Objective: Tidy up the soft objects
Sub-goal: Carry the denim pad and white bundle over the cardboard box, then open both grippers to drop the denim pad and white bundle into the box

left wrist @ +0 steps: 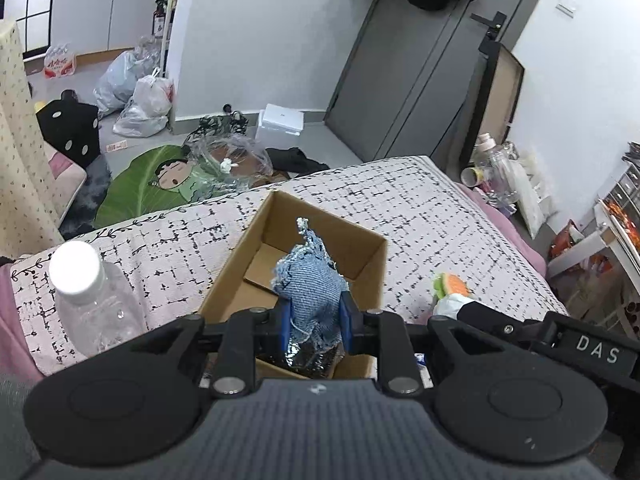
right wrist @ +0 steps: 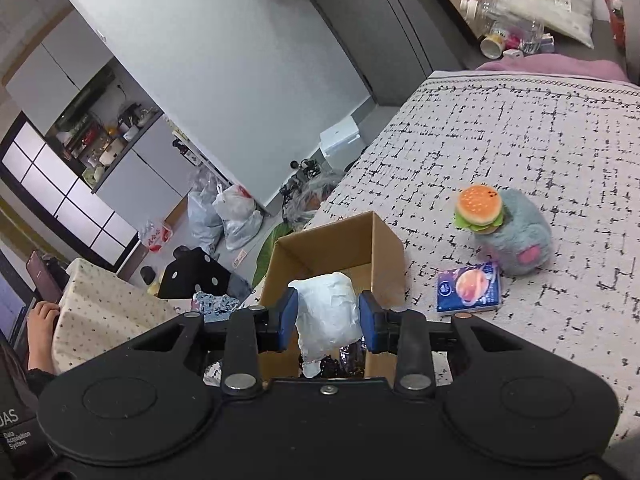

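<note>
An open cardboard box (left wrist: pixel 362 264) stands on the patterned bed cover (left wrist: pixel 440 216); it also shows in the right wrist view (right wrist: pixel 384 248). My left gripper (left wrist: pixel 316 320) is shut on a blue denim soft piece (left wrist: pixel 308 284), held over the box's near part. My right gripper (right wrist: pixel 328 316) is shut on a white soft bundle (right wrist: pixel 328 312), held over the box's near edge. A burger toy (right wrist: pixel 478 208) leans on a grey-blue plush (right wrist: pixel 520 236) on the bed, right of the box. The burger toy also shows in the left wrist view (left wrist: pixel 452 284).
A clear plastic bottle (left wrist: pixel 92 300) with a white cap lies left of the box. A blue tissue packet (right wrist: pixel 468 290) lies between box and plush. Bags (left wrist: pixel 136 96), a leaf cushion (left wrist: pixel 140 184) and clutter cover the floor beyond the bed. A dark door (left wrist: pixel 408 60) stands behind.
</note>
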`<act>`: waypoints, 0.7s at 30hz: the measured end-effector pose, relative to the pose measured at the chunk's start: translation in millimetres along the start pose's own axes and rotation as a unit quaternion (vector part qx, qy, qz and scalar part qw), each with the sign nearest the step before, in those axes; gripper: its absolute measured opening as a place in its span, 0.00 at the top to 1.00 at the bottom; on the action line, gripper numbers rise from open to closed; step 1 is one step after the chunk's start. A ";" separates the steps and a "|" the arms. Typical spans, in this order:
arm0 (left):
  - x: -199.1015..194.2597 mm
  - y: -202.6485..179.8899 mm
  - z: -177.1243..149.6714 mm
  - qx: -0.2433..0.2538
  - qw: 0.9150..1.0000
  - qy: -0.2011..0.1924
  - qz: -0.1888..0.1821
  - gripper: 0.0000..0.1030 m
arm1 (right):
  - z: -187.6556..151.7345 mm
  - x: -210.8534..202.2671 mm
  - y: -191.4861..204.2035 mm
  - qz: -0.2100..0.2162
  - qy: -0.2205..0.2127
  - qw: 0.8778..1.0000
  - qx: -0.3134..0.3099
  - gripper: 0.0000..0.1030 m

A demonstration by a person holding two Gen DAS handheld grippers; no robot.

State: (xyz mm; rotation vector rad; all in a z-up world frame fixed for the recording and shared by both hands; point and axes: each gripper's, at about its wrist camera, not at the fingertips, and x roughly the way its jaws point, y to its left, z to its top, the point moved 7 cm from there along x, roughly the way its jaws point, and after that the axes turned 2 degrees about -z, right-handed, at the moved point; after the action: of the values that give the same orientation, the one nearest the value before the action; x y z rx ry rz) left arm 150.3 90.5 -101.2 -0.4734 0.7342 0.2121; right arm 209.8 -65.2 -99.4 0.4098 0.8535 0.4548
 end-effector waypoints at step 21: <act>40.8 27.0 17.1 -0.026 0.999 0.035 0.022 0.65 | 7.0 48.6 14.3 -0.007 0.036 0.999 0.010 0.68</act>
State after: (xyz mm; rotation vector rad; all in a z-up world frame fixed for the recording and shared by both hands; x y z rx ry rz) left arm 180.8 123.4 -127.4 -0.5168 0.8097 0.2575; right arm 240.2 -28.4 -118.0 0.4082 0.9318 0.4506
